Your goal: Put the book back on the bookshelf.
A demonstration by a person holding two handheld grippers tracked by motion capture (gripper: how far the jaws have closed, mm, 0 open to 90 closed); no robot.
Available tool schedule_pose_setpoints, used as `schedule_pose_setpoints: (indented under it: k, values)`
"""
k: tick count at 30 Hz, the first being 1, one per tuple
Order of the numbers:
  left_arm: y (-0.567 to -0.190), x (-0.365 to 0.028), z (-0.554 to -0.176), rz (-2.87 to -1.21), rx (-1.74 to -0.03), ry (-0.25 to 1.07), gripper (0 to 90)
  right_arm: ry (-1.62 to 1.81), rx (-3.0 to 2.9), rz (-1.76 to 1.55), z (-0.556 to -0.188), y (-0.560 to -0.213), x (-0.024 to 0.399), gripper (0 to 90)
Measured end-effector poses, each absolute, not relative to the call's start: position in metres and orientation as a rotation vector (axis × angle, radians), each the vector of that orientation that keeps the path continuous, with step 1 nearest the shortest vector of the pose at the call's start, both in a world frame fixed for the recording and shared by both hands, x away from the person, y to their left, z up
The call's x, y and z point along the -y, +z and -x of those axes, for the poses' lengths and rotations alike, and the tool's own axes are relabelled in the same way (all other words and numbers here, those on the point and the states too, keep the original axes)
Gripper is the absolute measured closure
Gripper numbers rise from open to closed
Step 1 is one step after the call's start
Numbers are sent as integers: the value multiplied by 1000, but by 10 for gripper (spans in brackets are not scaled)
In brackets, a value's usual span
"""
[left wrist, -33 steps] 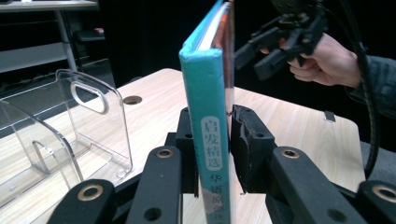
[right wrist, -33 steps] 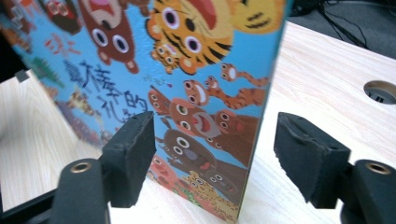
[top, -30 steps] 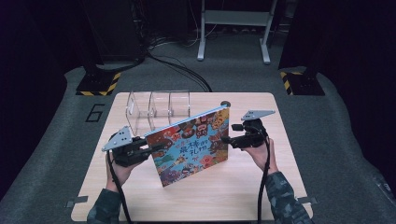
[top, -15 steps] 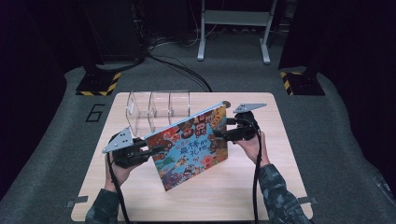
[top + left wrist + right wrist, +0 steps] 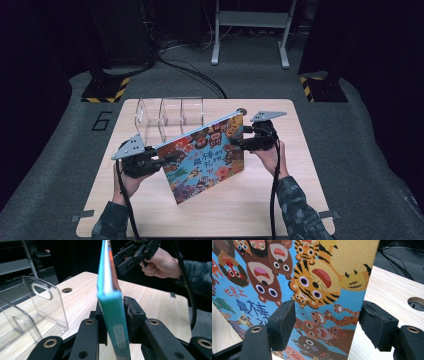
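High view, centre frame: my left gripper [image 5: 167,161] fingers clamp the picture book [image 5: 207,155] at its spine edge. Stiff, slick cover, probably light; my right gripper [image 5: 239,144] fingers have just been closing, not yet pinching its far edge.

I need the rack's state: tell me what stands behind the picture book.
Behind the picture book stands a clear acrylic rack on the table. Its visible slots look empty; its lower front right is covered by the book.

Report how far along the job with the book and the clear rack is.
Done: the book stands raised on one corner on the table, with the left tongs shut on its spine end. In hand: the right tongs have just been closing around its far edge, pads not yet pressing. Left: getting it into the clear rack, whose slots hold nothing.
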State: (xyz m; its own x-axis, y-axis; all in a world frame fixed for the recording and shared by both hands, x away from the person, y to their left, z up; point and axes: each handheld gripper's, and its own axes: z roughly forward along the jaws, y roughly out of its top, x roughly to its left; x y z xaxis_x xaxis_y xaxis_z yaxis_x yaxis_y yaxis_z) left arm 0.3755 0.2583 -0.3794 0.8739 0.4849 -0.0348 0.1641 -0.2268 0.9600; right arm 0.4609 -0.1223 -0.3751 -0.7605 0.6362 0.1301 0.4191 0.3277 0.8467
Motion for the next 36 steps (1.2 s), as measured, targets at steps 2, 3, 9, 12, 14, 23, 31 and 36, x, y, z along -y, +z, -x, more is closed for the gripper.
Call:
schedule_pose_setpoints:
  k: [2, 3, 9, 12, 14, 23, 31, 36]
  values:
    - [-375, -255, -377, -1817, -497, 317, 753, 1401, -2363, -946, -459, -375, 123, 298]
    - [-374, -254, -378, -1824, -494, 321, 754, 1406, -2358, -956, -458, -375, 124, 302]
    - [-370, -251, -379, -1836, -525, 326, 753, 1421, -2322, -979, -454, -377, 125, 302]
    - [-368, -249, -379, -1845, -501, 353, 754, 1409, -2308, -978, -454, -376, 123, 303]
    - [-366, -247, -376, -1855, -483, 394, 749, 1414, -2296, -973, -455, -374, 122, 306]
    - [-365, -247, -374, -1859, -492, 418, 758, 1401, -2286, -973, -453, -370, 119, 306]
    - [-357, -241, -382, -1853, -519, 344, 721, 1376, -2317, -962, -456, -368, 118, 312]
    - [-347, -231, -390, -1928, -535, 282, 706, 1356, -2329, -973, -456, -366, 117, 314]
